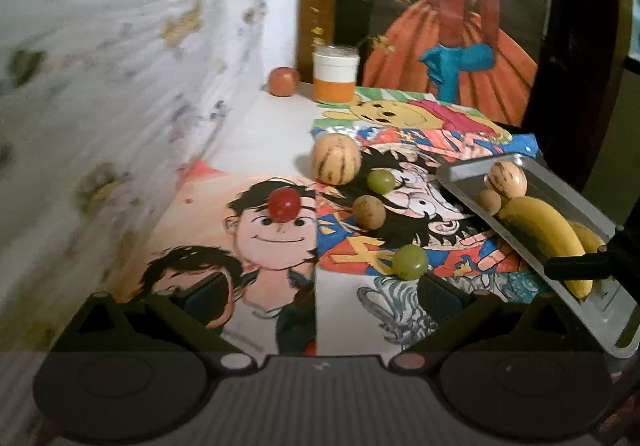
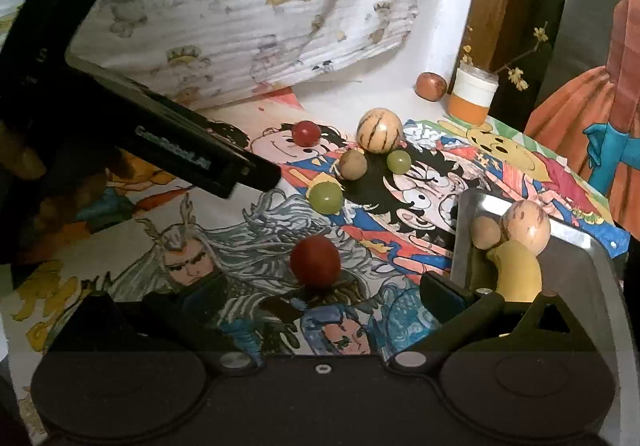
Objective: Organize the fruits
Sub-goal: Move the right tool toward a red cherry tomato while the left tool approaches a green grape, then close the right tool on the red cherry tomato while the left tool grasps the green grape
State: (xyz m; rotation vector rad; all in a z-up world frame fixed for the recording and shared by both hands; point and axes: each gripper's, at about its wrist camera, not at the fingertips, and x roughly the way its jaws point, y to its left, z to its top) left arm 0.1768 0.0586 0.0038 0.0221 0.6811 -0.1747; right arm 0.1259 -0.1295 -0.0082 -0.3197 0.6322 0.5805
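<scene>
A metal tray (image 1: 460,171) (image 2: 464,230) at the right holds a banana (image 1: 540,230) (image 2: 516,270), a striped tan fruit (image 1: 506,177) (image 2: 526,224) and a small brown one (image 1: 490,201) (image 2: 485,232). On the cartoon-covered table lie a striped tan fruit (image 1: 335,161) (image 2: 379,130), two green grapes (image 1: 380,181) (image 1: 409,262) (image 2: 398,161) (image 2: 325,197), a brown fruit (image 1: 369,211) (image 2: 353,164) and a red grape (image 1: 283,204) (image 2: 305,133). A larger red fruit (image 2: 315,261) lies just ahead of my open right gripper (image 2: 320,298). My left gripper (image 1: 320,292) is open and empty, near the closer green grape.
An orange-and-white jar (image 1: 335,73) (image 2: 474,95) and a reddish fruit (image 1: 283,81) (image 2: 430,85) stand at the table's far end. A patterned cloth (image 1: 120,65) lies along the left. The left gripper's black body (image 2: 160,137) reaches in from the left in the right wrist view.
</scene>
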